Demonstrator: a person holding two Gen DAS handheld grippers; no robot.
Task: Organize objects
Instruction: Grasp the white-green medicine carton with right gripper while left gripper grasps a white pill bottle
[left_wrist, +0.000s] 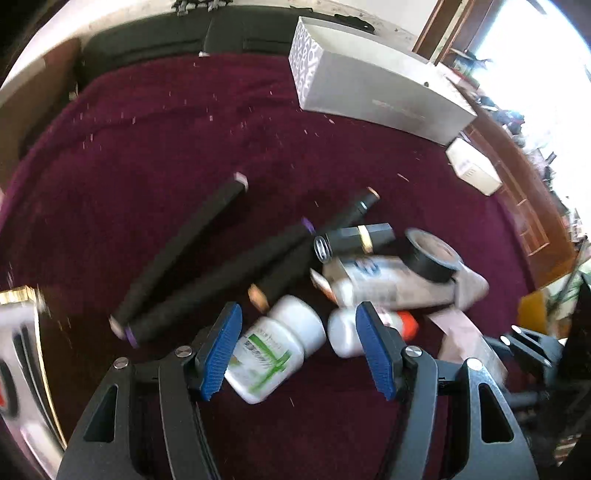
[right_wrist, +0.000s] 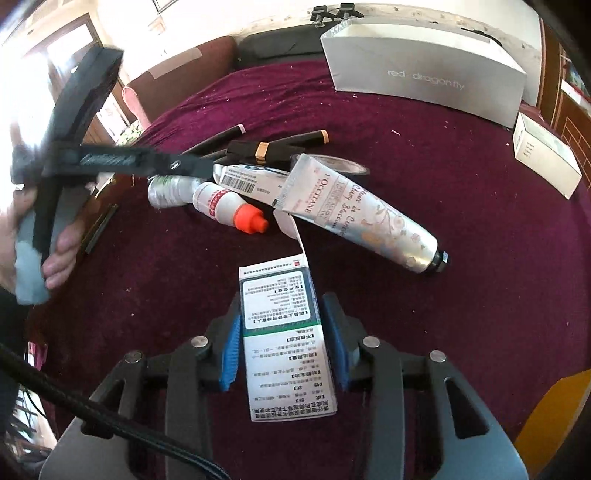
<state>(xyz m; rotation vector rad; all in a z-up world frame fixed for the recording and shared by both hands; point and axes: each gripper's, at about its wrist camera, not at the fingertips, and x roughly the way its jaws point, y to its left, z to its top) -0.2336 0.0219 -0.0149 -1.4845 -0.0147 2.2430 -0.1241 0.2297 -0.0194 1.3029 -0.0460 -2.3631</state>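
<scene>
Right gripper fingers closed on medicine box, near tabletop edge; left gripper fingers held apart, white bottle between, ungripped

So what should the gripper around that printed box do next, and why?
Probably finish closing and lift. The right gripper has its blue pads on either side of the medicine box, which lies flat on the maroon cloth, but whether both pads press it is unclear. Lifting straight up should also keep it clear of the cream tube just beyond.
</scene>
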